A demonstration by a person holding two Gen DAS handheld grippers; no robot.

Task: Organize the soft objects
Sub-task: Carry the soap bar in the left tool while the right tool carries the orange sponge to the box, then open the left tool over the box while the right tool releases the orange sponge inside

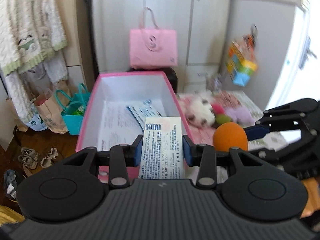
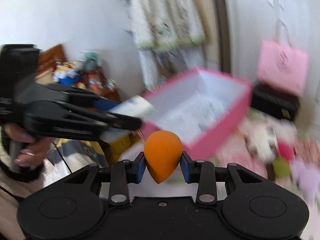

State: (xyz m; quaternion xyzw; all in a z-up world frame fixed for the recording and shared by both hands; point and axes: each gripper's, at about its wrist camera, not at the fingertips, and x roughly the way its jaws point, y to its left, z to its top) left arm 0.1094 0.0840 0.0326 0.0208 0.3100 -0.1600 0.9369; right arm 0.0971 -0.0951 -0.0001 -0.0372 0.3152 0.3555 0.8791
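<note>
My left gripper (image 1: pixel 162 149) is shut on a flat white packet (image 1: pixel 163 146) with a barcode and printed text, held over the near end of an open pink box (image 1: pixel 88 120). The box has a white inside with papers on its bottom. My right gripper (image 2: pixel 163 164) is shut on an orange teardrop-shaped sponge (image 2: pixel 162 156), point toward the camera. In the left wrist view the orange sponge (image 1: pixel 230 137) hangs right of the box, pinched by the right gripper (image 1: pixel 248 135). The pink box (image 2: pixel 216 138) lies ahead of the sponge. The left gripper (image 2: pixel 138 112) with its packet (image 2: pixel 134 105) reaches in from the left.
A white plush toy (image 1: pixel 200 110), pink and green balls (image 1: pixel 219 113) and a lilac fluffy thing (image 1: pixel 242 113) lie on a patterned surface right of the box. A pink bag (image 1: pixel 153 48) stands behind it. Paper and teal bags (image 1: pixel 74 118) sit left. A hand (image 2: pixel 26 146) holds the left gripper's handle.
</note>
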